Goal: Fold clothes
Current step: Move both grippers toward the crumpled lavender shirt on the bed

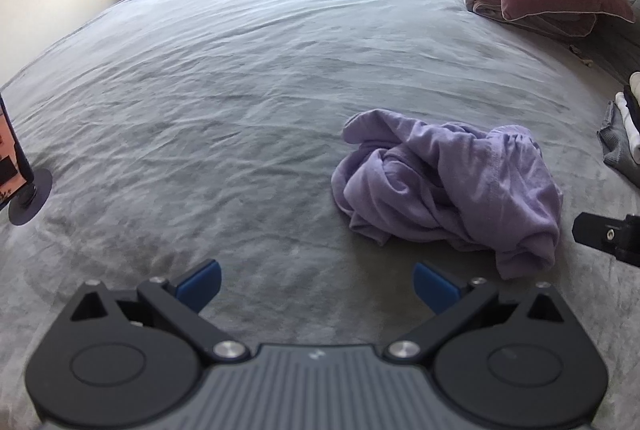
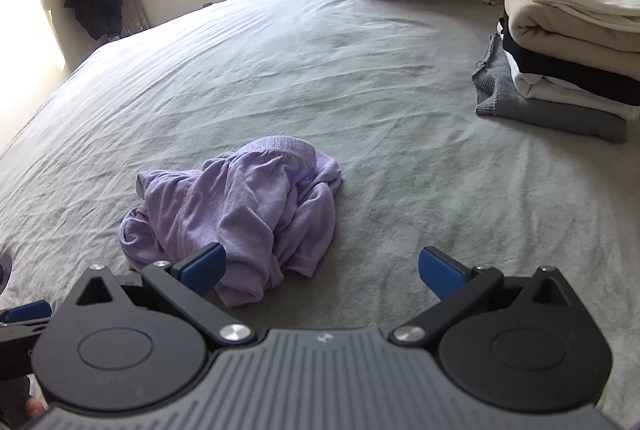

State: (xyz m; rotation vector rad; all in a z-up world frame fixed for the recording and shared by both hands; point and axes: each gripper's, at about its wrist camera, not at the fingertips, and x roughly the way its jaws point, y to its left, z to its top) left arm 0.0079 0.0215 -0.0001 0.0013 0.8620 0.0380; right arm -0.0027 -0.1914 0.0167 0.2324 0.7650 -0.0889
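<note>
The lilac garment (image 2: 236,213) lay crumpled on the bed (image 2: 360,69), looking light, limp; its waistband (image 2: 280,145) seemed the best hold. Both tongs, left (image 1: 316,286) and right (image 2: 320,270), gaped wide, empty.

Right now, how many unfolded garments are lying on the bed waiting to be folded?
1. A crumpled lilac garment lies loose on the grey bedspread, ahead of both open grippers. The stack of folded clothes to the right is already done; nothing else unfolded shows on the bed.
</note>
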